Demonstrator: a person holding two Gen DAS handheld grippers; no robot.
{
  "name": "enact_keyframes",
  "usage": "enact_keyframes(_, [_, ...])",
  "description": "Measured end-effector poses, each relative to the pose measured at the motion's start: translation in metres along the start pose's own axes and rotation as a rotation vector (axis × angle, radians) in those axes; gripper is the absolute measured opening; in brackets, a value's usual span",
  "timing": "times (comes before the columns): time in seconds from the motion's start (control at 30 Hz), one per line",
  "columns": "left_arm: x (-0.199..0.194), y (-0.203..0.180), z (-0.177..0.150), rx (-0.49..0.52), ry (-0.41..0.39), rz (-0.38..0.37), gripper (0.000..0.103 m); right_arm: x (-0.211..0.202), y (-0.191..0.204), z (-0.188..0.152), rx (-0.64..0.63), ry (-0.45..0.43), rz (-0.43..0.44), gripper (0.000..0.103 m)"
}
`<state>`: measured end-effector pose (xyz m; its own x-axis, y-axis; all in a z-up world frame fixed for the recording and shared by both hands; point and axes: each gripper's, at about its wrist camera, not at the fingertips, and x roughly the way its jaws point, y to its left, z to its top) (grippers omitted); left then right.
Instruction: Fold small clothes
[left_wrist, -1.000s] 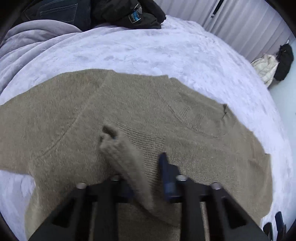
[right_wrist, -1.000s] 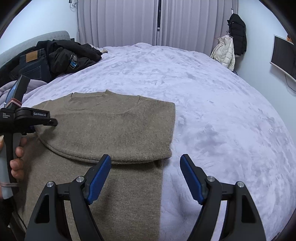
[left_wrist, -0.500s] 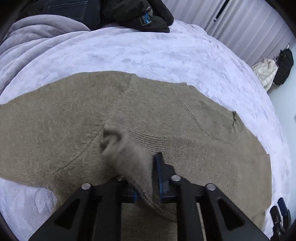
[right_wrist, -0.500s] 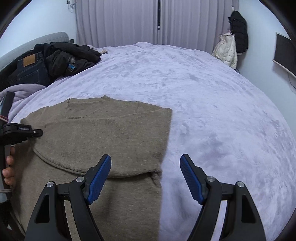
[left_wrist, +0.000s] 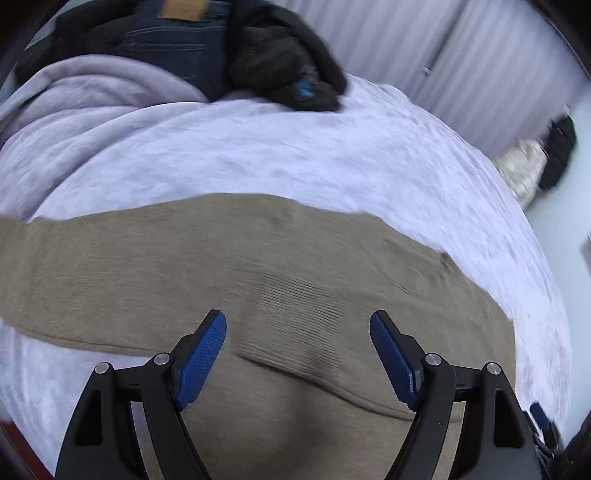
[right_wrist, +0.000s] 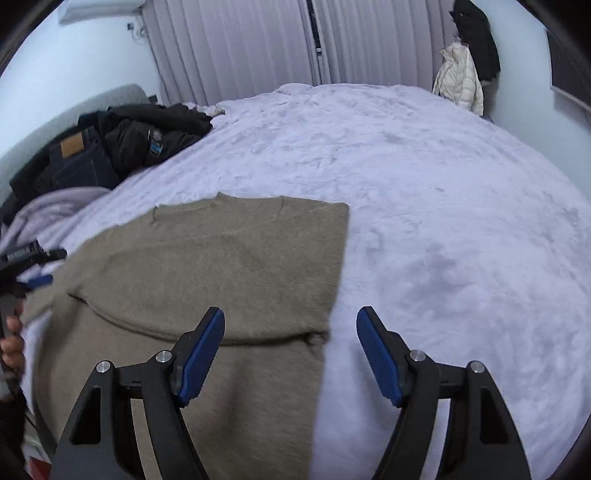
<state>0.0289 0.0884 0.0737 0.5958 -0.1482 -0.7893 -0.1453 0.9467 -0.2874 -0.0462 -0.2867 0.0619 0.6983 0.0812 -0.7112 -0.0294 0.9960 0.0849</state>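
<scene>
Lilac plush blanket (right_wrist: 424, 206) covers bed, mottled nap; pleated curtains (right_wrist: 258, 44) behind

Left of sweater: dark jeans (right_wrist: 79, 162) with tan leather patch, black jacket (right_wrist: 155, 129) heaped beside them

Taupe knit sweater (right_wrist: 207, 266) flat on blanket, sleeve folded across body, ribbed cuff (left_wrist: 299, 325) on top

Left gripper (left_wrist: 297, 354) over cuff, blue pads apart, holding nothing

Right gripper (right_wrist: 290, 350) at sweater's right edge, spread wide, holding nothing

Far right of sweater: cream puffer coat (right_wrist: 460, 81) hanging
</scene>
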Motion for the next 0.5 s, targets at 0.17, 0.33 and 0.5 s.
enact_keyframes(0.17, [0.036,-0.081,-0.018,0.188,0.097,-0.073,0.081,0.005,0.000,0.003,-0.057,0.020,-0.123,0.077])
enact_keyframes(0.33, [0.071,-0.085,-0.028,0.216,0.148,0.017,0.081,0.007,0.028,0.022,-0.104,-0.019,0.022,0.077])
enact_keyframes(0.5, [0.068,-0.055,-0.021,0.162,0.128,-0.030,0.081,0.065,0.056,0.036,-0.128,0.094,0.055,0.077])
